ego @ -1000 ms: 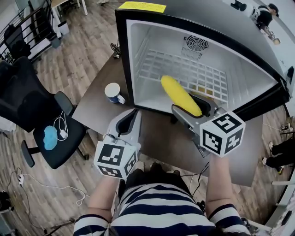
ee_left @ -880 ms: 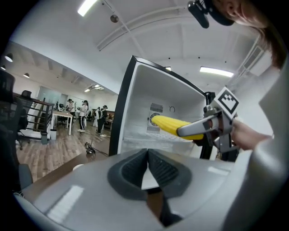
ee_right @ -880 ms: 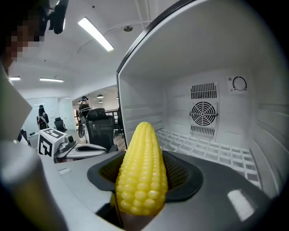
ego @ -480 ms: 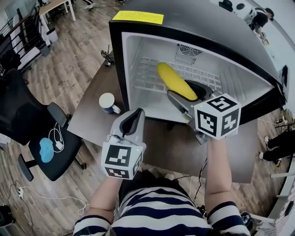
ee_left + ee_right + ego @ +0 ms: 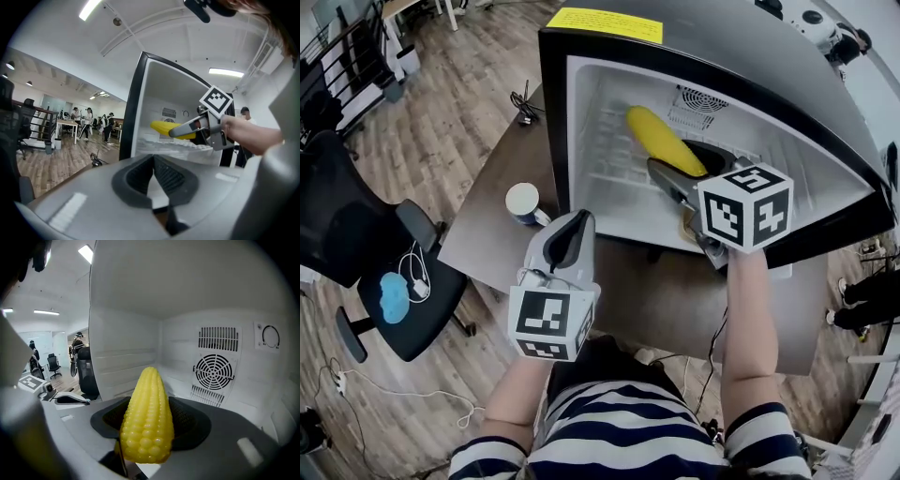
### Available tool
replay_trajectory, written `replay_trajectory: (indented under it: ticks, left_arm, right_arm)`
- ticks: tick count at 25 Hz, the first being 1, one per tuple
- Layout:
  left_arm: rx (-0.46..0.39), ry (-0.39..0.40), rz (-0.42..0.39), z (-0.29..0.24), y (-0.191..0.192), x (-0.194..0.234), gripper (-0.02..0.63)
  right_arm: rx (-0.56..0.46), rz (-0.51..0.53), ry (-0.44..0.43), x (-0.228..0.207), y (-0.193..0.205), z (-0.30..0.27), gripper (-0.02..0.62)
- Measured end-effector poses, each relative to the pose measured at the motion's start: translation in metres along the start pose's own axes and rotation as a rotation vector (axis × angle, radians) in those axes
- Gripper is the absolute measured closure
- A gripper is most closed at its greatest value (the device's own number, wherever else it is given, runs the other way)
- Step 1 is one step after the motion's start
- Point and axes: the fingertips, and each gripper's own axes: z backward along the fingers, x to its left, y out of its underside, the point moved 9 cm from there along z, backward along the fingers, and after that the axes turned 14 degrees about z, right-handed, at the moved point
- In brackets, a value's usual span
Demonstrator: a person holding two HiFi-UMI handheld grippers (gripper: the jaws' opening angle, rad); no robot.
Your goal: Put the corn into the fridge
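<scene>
Clenched in right gripper (image 5: 686, 167) jaws: corn (image 5: 661, 139), long axis pointing deeper into fridge (image 5: 581, 122). Left gripper (image 5: 570, 234) jaws closed, empty, outside

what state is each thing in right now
fridge: open
corn: clamped in the right gripper, inside the fridge
right gripper: shut on the corn
left gripper: shut, empty, outside the fridge
mug: upright on the table, beside the fridge
</scene>
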Motion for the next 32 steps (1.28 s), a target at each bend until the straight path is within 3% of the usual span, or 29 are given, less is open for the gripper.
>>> replay_trajectory:
  ticks: [9,19,26,32]
  left_arm:
    - [-0.001,-0.015,0.019,-0.003,0.003,0.01,0.606]
    - [0.006,-0.034,0.021,-0.005,0.008,0.013,0.606]
    - [0.001,-0.058,0.029,-0.003,0.01,0.018,0.606]
    - [-0.011,-0.081,0.037,-0.002,0.011,0.021,0.606]
  right_arm:
    - [0.09,0.092,-0.01,-0.006,-0.001,-0.025,0.334]
    - [0.134,0.118,-0.021,-0.007,0.006,-0.038,0.334]
    - [0.146,0.169,-0.009,-0.005,0.006,-0.039,0.335]
    - [0.122,0.149,-0.007,-0.006,0.012,-0.039,0.334]
